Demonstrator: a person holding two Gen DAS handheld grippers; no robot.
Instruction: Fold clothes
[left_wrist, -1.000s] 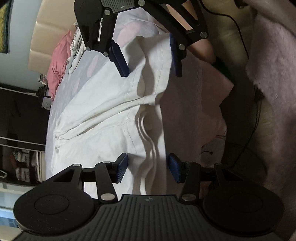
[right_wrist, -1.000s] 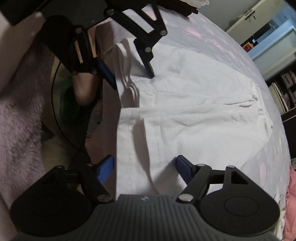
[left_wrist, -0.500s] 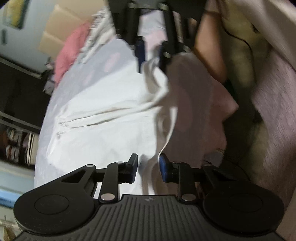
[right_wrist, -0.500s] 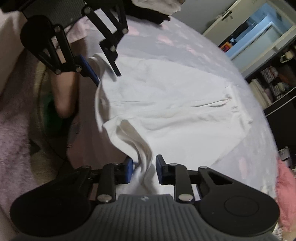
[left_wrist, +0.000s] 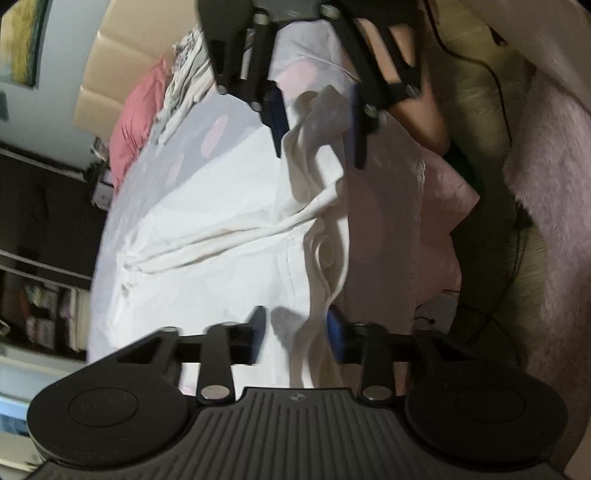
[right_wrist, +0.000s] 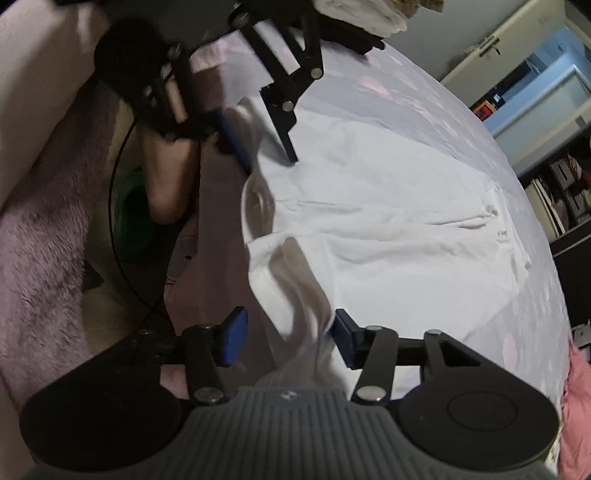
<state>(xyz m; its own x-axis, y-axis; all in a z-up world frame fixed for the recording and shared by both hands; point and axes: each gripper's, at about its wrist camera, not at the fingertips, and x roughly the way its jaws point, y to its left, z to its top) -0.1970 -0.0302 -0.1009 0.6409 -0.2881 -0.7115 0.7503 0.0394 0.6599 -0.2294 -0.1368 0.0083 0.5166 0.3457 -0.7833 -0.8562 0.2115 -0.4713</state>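
We have the white cotton garment (right_wrist: 388, 221) spread over the pale lilac bed sheet (right_wrist: 424, 96), filling the middle of both views, with its near hem bunched into ridges at the lower centre. The left hand-held gripper (left_wrist: 295, 334) stands with its blue pads apart, a raised fold of the hem lying between them and brushing the right pad; we judge it has no firm pinch. The right hand-held gripper (right_wrist: 288, 334) is likewise spread wide, a lifted tongue of cloth rising between its pads and touching the right one. Each also shows at the top of the other's view, astride the opposite corner. This would fit either letting go of the corners or closing on them. For a clean fold, we would keep both corners level, take a single layer edge rather than a wad, and hold the hem taut between us so the crease runs straight.
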